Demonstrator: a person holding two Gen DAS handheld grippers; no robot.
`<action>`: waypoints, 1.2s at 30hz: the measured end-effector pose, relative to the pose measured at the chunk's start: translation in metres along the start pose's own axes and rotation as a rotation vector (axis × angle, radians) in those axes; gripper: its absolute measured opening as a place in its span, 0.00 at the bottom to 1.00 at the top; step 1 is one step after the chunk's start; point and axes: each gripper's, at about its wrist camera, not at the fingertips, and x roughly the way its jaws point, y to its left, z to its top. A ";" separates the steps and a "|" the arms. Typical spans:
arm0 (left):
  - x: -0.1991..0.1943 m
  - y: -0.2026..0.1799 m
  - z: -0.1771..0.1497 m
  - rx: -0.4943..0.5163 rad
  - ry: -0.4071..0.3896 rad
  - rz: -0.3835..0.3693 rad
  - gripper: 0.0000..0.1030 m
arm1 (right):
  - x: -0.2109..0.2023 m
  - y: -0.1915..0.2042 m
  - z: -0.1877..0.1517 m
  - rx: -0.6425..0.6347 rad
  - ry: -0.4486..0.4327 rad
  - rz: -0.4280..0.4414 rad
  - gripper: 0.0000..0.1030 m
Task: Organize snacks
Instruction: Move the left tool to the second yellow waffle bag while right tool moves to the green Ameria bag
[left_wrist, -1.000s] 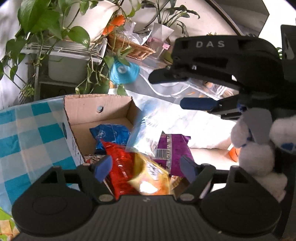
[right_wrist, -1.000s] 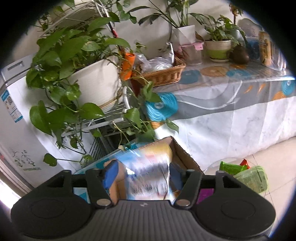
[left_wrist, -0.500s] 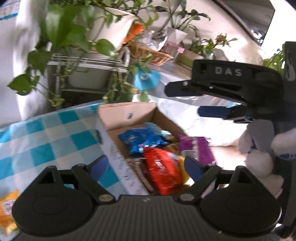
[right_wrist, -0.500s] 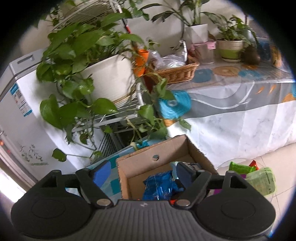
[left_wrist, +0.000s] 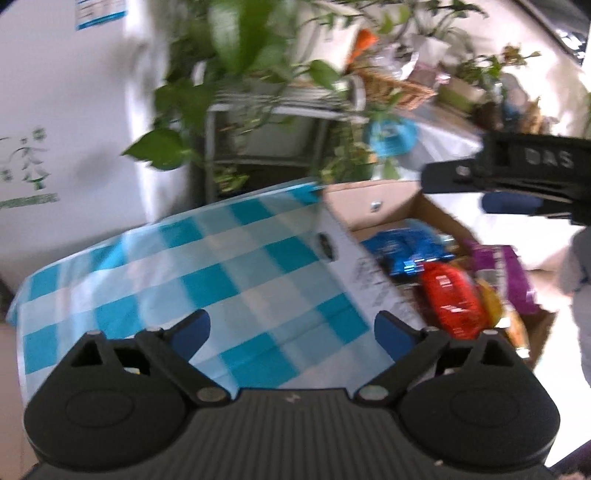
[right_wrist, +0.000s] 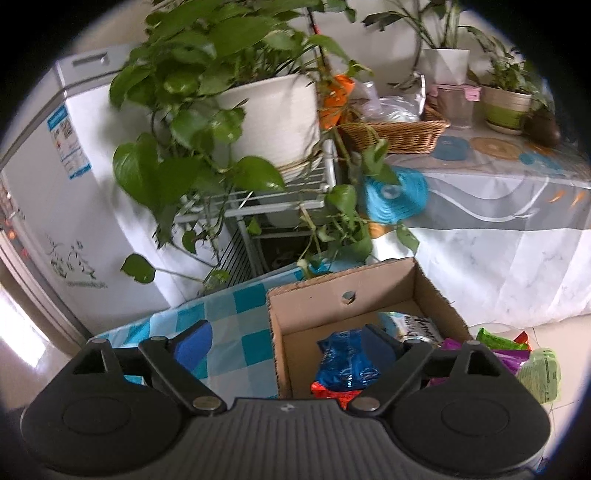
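A cardboard box (right_wrist: 334, 301) stands at the right end of a blue-and-white checked cloth (left_wrist: 207, 280). Inside lie a blue snack bag (right_wrist: 341, 360), a red bag (left_wrist: 452, 299), a pale bag (right_wrist: 412, 326) and a purple bag (left_wrist: 504, 273). My left gripper (left_wrist: 291, 328) hovers over the cloth left of the box, its jaws opening with nothing between them. My right gripper (right_wrist: 286, 339) hangs above the box's near-left wall, jaws opening and empty; it also shows at the right edge of the left wrist view (left_wrist: 517, 192).
Green and purple snack packs (right_wrist: 517, 350) lie on the floor right of the box. Behind it stand a wire plant rack (right_wrist: 258, 199) with a big white pot, a white appliance (right_wrist: 59, 192) and a covered table (right_wrist: 480, 206) with a wicker basket (right_wrist: 399, 133).
Both grippers let go of snack bags, which now lie in the box, and their jaws spread wide. The left gripper swung left, from over the box to over the checked cloth.
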 end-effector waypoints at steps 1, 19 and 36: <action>0.000 0.006 -0.001 -0.004 0.007 0.028 0.93 | 0.002 0.004 -0.001 -0.010 0.005 -0.002 0.89; -0.005 0.102 -0.003 -0.173 0.077 0.155 0.94 | 0.017 0.042 -0.021 -0.123 0.072 0.032 0.90; 0.027 0.142 -0.016 -0.209 0.185 0.148 0.94 | 0.035 0.111 -0.083 -0.456 0.258 0.236 0.92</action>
